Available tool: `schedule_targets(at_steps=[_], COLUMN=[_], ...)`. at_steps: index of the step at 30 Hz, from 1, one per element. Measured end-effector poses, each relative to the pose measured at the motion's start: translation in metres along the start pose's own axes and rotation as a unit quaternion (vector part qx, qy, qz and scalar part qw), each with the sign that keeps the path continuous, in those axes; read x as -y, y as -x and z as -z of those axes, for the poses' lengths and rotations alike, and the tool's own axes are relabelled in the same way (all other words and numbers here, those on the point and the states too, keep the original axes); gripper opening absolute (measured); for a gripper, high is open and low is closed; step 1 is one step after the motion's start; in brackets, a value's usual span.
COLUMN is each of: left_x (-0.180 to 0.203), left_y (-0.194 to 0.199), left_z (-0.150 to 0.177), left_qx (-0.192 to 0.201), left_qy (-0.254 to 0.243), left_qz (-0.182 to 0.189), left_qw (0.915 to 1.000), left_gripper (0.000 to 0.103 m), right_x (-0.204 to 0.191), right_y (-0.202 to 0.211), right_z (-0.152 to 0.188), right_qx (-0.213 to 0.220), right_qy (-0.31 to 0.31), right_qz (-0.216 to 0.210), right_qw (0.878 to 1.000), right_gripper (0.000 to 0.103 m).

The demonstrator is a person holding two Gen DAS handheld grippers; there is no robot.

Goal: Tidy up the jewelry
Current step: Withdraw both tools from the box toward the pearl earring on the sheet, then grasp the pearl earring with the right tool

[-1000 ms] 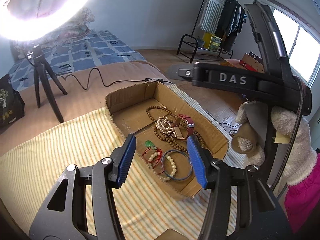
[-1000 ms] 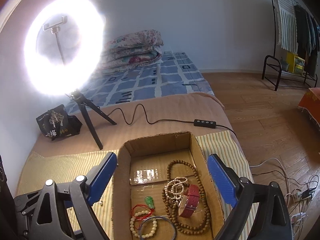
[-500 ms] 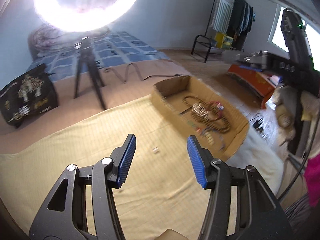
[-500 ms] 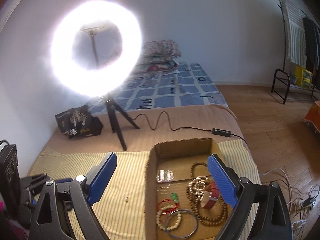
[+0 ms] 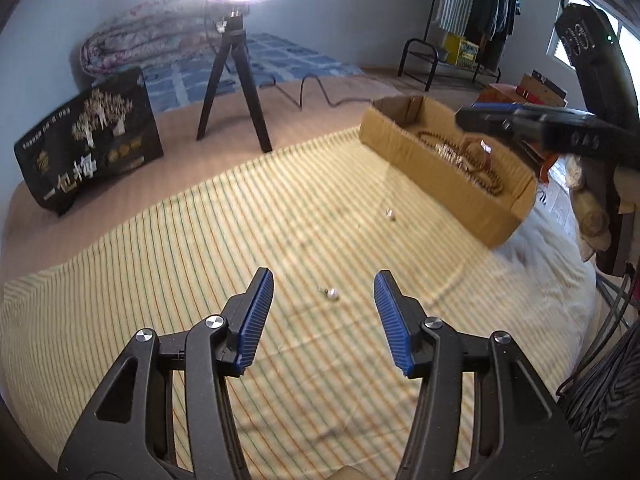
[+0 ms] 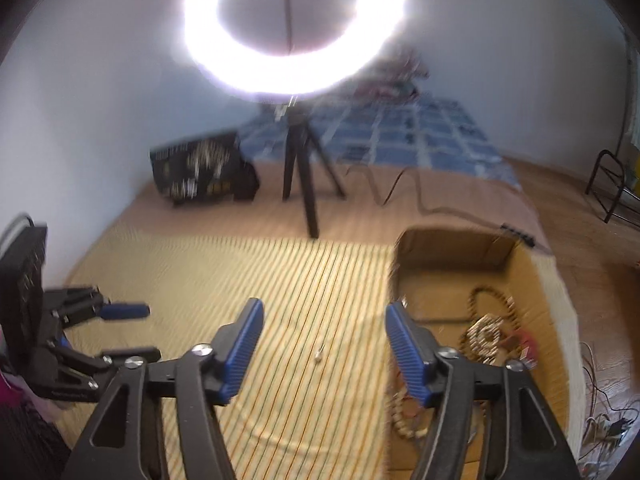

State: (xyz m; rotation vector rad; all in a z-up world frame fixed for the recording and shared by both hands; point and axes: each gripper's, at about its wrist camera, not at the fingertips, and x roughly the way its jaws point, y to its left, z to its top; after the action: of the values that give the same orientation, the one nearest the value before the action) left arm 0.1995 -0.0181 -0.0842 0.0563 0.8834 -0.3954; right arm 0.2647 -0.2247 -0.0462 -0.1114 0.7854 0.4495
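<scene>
Two small silver pieces lie on the striped cloth (image 5: 200, 280). One small piece (image 5: 330, 293) sits just ahead of my left gripper (image 5: 323, 276), in line with the gap; its jaws stand open and hold nothing. The other small piece (image 5: 390, 214) lies nearer the cardboard box (image 5: 420, 168), which holds bead strings (image 5: 480, 160). In the right wrist view, my right gripper (image 6: 324, 306) hovers above a small silver piece (image 6: 319, 354). Its jaws are closing with nothing pressed between them. The box (image 6: 452, 248) and its beads (image 6: 492, 320) lie to its right, the left gripper (image 6: 136, 332) to its left.
A ring light on a black tripod (image 5: 232, 92) stands behind the cloth, its cable (image 5: 316, 88) trailing right. A black printed bag (image 5: 88, 140) leans at the back left. A folded quilt (image 5: 152, 40) and a clothes rack (image 5: 472, 20) are farther off.
Both grippers have swung left, away from the box and over the striped cloth. The right gripper's jaws stand narrower than before. The left jaws keep the same gap.
</scene>
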Motion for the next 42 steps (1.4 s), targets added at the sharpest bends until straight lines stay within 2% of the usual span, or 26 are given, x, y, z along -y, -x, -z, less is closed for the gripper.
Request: schedule_targets(at_steps=[2,3,5,8,11,18,21,31,42], left_x=[0.001,0.004,0.009,0.01,0.009,0.009,0.009,0.004,0.003], left_y=[-0.007,-0.011,-0.017,-0.028,-0.037,-0.056,-0.063,-0.077,-0.082], left_z=[0.006,0.008,0.01,0.011,0.011,0.013,0.012,0.008,0.008], left_qx=[-0.012,-0.019,-0.026,-0.039,-0.049,-0.069,-0.076,-0.081,-0.082], left_qy=[-0.003,-0.01,-0.021,-0.012,0.0,0.003,0.009,0.024,0.017], left_qz=[0.003,0.0,0.002,0.009,0.014,0.017,0.019,0.017,0.004], left_qw=[0.9999,0.9998,0.9994,0.9991,0.9987,0.9974,0.9969,0.9963,0.9965], left_gripper=[0.048,0.041,0.041,0.041,0.04,0.04,0.031,0.03,0.016], right_x=[-0.01,-0.014,-0.02,-0.022,-0.02,-0.02,-0.021,-0.019,-0.018], right_y=[-0.016,-0.022,-0.035,-0.052,-0.062,-0.082,-0.091,-0.104,-0.117], right_z=[0.008,0.012,0.02,0.029,0.035,0.035,0.036,0.036,0.038], right_qx=[-0.025,-0.036,-0.056,-0.087,-0.101,-0.116,-0.125,-0.137,-0.148], right_qy=[0.017,0.024,0.036,0.042,0.038,0.04,0.043,0.046,0.045], right_qz=[0.0,0.0,-0.001,-0.004,-0.006,-0.008,-0.006,0.004,0.005], right_qw=[1.0,0.999,0.998,0.995,0.994,0.992,0.991,0.99,0.988], right_gripper=[0.054,0.053,0.049,0.044,0.043,0.039,0.036,0.034,0.029])
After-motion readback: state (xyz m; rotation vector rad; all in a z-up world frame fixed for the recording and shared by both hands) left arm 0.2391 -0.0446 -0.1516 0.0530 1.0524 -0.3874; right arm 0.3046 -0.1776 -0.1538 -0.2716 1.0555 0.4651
